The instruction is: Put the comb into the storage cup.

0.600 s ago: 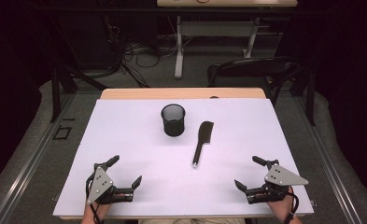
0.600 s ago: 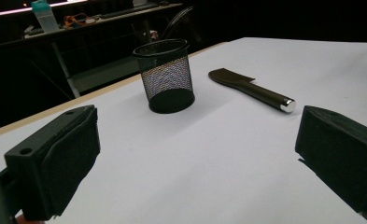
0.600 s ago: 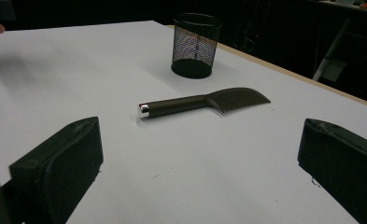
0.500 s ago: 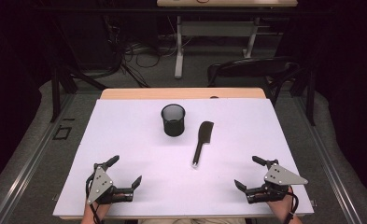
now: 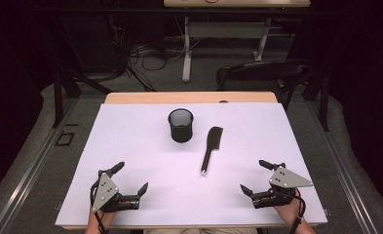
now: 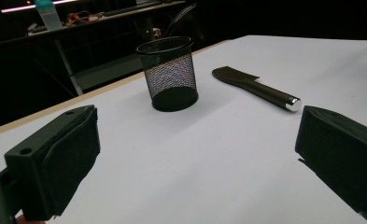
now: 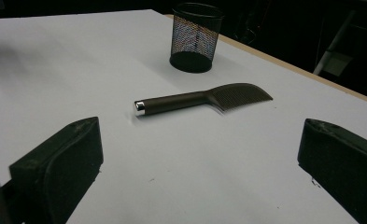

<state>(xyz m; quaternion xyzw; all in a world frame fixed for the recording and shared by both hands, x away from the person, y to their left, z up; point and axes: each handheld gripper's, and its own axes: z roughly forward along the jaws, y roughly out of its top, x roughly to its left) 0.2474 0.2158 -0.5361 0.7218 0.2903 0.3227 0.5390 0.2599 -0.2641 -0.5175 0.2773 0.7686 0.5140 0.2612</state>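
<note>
A black mesh cup (image 5: 181,125) stands upright near the middle of the white table (image 5: 130,146). Just right of it a dark comb (image 5: 211,147) with a silver-capped handle lies flat, handle toward me. My left gripper (image 5: 130,178) rests at the front left with its jaws wide open and nothing between them. At the front right my right gripper (image 5: 256,177) is likewise open and empty. The left gripper view looks at the cup (image 6: 169,72) and comb (image 6: 258,88); the right gripper view has the comb (image 7: 202,99) nearer and the cup (image 7: 195,37) behind.
A wooden strip (image 5: 191,97) runs along the table's far edge. Beyond it are a dark chair (image 5: 262,73), a desk leg (image 5: 185,48) and floor cables (image 5: 145,53). Grey floor surrounds the table on both sides.
</note>
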